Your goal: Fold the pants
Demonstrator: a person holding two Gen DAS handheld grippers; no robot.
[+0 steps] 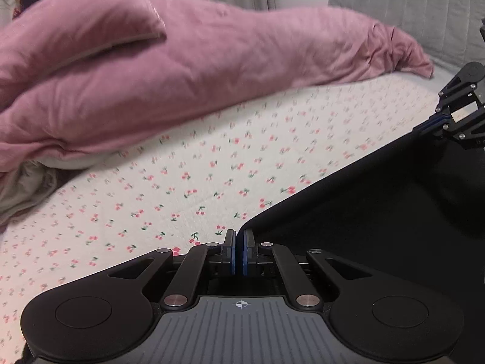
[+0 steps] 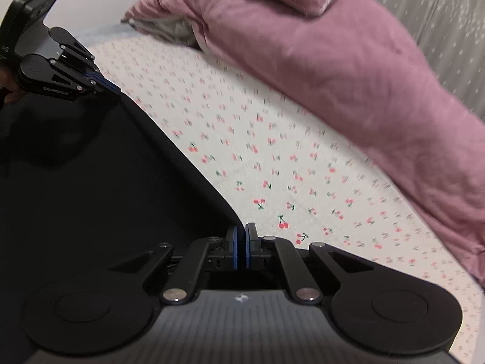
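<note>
Cherry-print sheet covers the bed, with a pink quilt heaped along its far side. Black pants lie on the near part of the sheet. Left gripper is pinched tight on one corner of the pants' edge; right gripper is clamped on the other corner. Between them the pants' edge runs taut, and each gripper shows in the other's view.

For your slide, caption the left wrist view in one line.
Left gripper and right gripper pinch the black pants along one edge, above a cherry-print sheet.
</note>
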